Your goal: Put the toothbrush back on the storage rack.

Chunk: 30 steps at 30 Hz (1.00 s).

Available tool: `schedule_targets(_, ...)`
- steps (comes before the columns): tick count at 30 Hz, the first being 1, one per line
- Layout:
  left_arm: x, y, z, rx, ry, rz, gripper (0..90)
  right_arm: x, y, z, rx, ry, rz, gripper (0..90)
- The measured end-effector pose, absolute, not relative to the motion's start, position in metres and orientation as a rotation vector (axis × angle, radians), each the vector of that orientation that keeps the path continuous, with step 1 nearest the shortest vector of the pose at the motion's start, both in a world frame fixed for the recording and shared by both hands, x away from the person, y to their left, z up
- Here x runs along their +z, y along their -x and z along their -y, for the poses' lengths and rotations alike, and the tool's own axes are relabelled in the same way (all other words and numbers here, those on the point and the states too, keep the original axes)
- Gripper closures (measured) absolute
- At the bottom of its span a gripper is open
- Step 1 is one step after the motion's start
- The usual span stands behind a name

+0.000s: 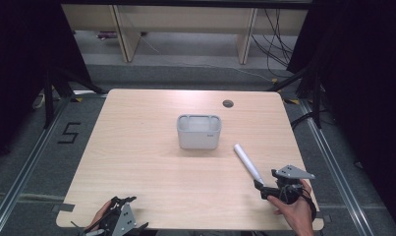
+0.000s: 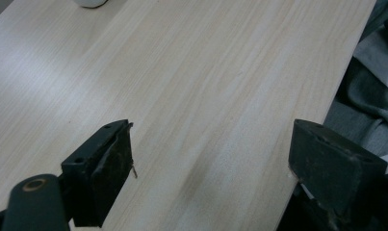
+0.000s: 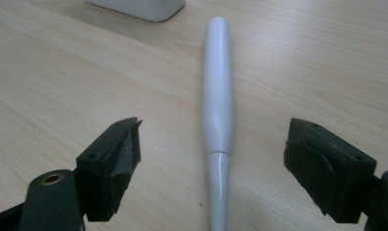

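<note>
1. The left gripper (image 1: 118, 216), held in the person's left hand (image 1: 99, 215), sits at the desk's near left edge, its fingers (image 2: 105, 168) spread wide.
2. The right gripper (image 1: 276, 187), held in the right hand (image 1: 296, 209) at near right, points far-left, its fingers (image 3: 114, 163) wide apart.

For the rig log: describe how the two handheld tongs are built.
Both tongs, left and right, are black with two blocky jaws faced by worn dark pads. Each carries a grey three-cornered plate on top. A brass-coloured ring sits at each left jaw's base.
</note>
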<state>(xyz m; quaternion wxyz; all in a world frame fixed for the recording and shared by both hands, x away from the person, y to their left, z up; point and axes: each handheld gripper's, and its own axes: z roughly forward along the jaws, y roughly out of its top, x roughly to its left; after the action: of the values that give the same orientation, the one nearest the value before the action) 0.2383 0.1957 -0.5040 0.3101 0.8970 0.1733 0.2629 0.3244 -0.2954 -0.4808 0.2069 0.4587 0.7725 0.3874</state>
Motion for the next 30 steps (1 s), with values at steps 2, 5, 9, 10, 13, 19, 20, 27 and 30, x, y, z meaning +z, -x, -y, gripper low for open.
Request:
schedule_targets(2,-0.504,-0.238,-0.196,0.691,-2.373,-0.46,15.0,-0.48,-0.325,0.294,1.075,-1.286,-2.156,21.3)
schedule_targets(5,-0.503,-0.238,-0.196,0.689,-2.379,-0.459,15.0,-0.479,-0.327,0.292,1.073,-1.272,-2.154,21.4)
schedule_targets(9,-0.503,-0.238,-0.196,0.69,-2.378,-0.462,15.0,-0.477,-0.33,0.289,1.065,-1.277,-2.156,21.8)
schedule_targets(10,-0.503,-0.238,-0.196,0.69,-2.377,-0.464,15.0,-0.476,-0.333,0.288,1.042,-1.282,-2.152,23.2)
schedule_targets(13,-0.503,-0.238,-0.196,0.69,-2.377,-0.464,15.0,-0.475,-0.337,0.286,1.042,-1.292,-2.141,24.9)
schedule_targets(19,-0.504,-0.238,-0.196,0.707,-2.362,-0.472,15.0,-0.471,-0.345,0.284,1.021,-1.335,-2.145,30.3)
schedule_targets(20,-0.505,-0.238,-0.196,0.708,-2.36,-0.473,15.0,-0.471,-0.347,0.284,1.015,-1.334,-2.132,30.7)
schedule_targets(27,-0.504,-0.238,-0.196,0.696,-2.368,-0.469,15.0,-0.467,-0.362,0.283,0.997,-1.319,-2.131,43.4)
schedule_targets(30,-0.504,-0.238,-0.196,0.692,-2.371,-0.469,15.0,-0.466,-0.366,0.279,1.013,-1.363,-2.138,47.9)
